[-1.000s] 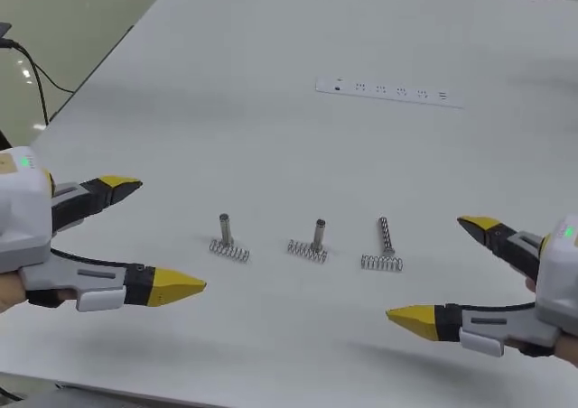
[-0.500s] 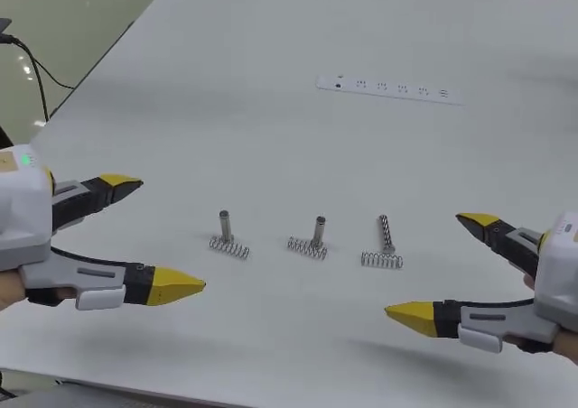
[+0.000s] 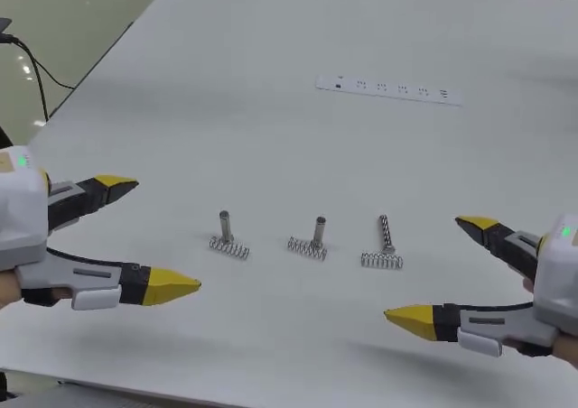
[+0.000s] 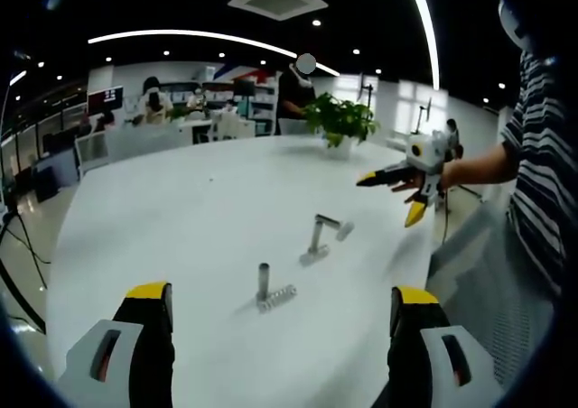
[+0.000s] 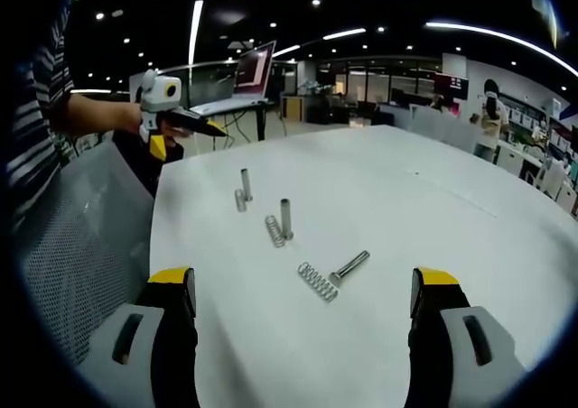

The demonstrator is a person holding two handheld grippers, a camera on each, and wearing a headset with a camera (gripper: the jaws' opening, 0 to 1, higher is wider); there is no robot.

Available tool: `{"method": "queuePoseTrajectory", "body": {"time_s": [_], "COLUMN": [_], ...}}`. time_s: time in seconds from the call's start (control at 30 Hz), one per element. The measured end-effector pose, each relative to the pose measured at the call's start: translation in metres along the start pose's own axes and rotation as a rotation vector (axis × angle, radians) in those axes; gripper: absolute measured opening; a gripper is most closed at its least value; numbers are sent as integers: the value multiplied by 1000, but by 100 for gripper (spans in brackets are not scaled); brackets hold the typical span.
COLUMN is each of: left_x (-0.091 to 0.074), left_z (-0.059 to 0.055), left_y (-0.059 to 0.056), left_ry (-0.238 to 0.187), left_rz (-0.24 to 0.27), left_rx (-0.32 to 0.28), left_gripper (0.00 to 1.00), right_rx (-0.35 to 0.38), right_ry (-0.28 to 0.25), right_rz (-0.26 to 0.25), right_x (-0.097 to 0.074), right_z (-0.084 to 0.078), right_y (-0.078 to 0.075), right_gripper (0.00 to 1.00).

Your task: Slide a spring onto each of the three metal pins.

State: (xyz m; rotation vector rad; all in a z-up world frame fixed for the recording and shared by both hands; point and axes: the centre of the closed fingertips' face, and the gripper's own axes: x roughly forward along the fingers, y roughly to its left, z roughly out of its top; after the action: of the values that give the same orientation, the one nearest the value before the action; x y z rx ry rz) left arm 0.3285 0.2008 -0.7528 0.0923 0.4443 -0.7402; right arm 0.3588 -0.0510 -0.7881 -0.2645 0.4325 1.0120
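Hovering low over the near part of the white table [image 3: 271, 137], the left gripper [image 3: 166, 235] sits at the left with its 2 yellow-tipped jaws spread wide and nothing between them. The right gripper [image 3: 423, 268] hangs at the right, its jaws likewise wide apart and empty. Both are well apart from the parts.

Between the 2 grippers, 3 metal pins form a row running left to right, each with a loose spring on the table on its near side. The left pin [image 3: 224, 225] stands upright, with the left spring [image 3: 229, 248] lying flat just beside its base. The middle pin [image 3: 319, 230] also stands upright, and the middle spring [image 3: 307, 250] lies just beside its base. The right pin [image 3: 385, 234] is not upright: the right gripper view shows it lying on its side, and one end seems to touch the right spring [image 3: 382, 261], though contact is hard to confirm. No spring is on a pin.

Farther back, a white power strip [image 3: 388, 90] lies flat on the table, well apart from the row.
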Motion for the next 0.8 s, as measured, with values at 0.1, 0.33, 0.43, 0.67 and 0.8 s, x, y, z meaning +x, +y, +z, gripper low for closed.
{"method": "queuePoseTrajectory", "body": {"time_s": [0.1, 0.33, 0.43, 0.67, 0.8], "left_x": [0, 0, 0, 1, 2], "left_z": [0, -6, -8, -5, -5], "left_y": [0, 3, 4, 4, 6], "left_ry": [-2, 11, 15, 10, 9], "left_rz": [-1, -1, 0, -3, 0], "left_rx": [-2, -8, -11, -8, -9], "left_gripper": [98, 98, 98, 98, 97], "right_rx": [-2, -3, 1, 30, 35], "right_ry": [6, 9, 10, 6, 6], "right_rz": [7, 13, 13, 10, 3], "right_x": [1, 2, 3, 5, 6], "right_z": [0, 1, 1, 3, 5], "right_y": [2, 3, 2, -1, -4], "right_gripper": [99, 99, 99, 99, 98]}}
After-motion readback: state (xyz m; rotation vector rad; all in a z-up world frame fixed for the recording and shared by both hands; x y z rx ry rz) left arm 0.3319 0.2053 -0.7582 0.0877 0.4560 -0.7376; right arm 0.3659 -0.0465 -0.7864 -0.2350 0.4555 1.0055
